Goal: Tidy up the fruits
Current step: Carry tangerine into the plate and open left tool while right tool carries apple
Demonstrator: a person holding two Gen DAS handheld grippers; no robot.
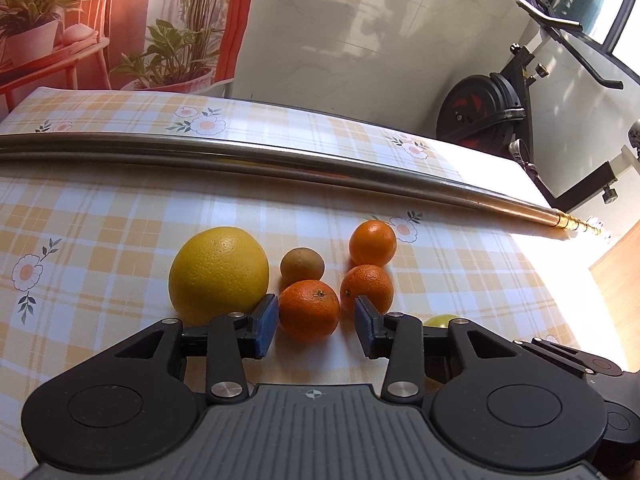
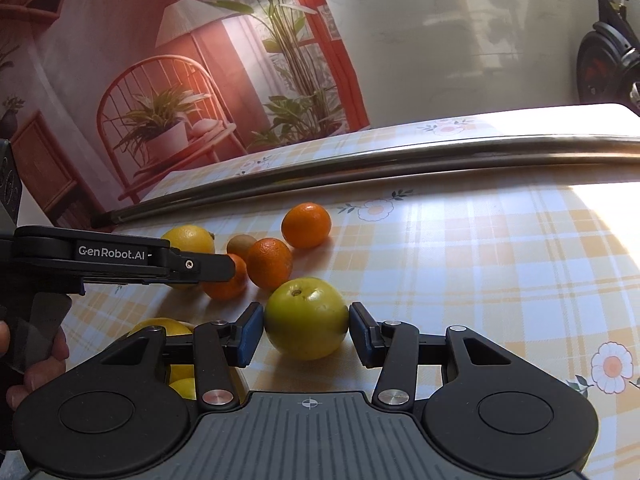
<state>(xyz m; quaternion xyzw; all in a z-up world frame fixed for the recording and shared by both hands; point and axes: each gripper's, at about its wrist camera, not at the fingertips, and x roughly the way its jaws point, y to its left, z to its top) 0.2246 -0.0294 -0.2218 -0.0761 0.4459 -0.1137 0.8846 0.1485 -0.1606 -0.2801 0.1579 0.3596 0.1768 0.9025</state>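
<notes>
In the left wrist view my left gripper [image 1: 316,314] stands open around the nearest orange [image 1: 309,310]; its left pad is almost against the fruit and there is a gap at the right pad. Behind lie a big yellow grapefruit [image 1: 219,272], a brown kiwi [image 1: 302,266] and two more oranges [image 1: 367,288] [image 1: 373,242]. In the right wrist view my right gripper [image 2: 306,328] is shut on a green apple [image 2: 306,318], both blue pads touching its sides, with the apple low over the plaid tablecloth [image 2: 480,260]. The left gripper [image 2: 224,268] shows there side-on, over the oranges.
A long metal rod [image 1: 280,156] lies across the table behind the fruit. Yellow lemons [image 2: 160,326] sit partly hidden under my right gripper's left side. A person's hand [image 2: 36,360] holds the left gripper's handle. An exercise bike [image 1: 488,112] stands beyond the table's far right.
</notes>
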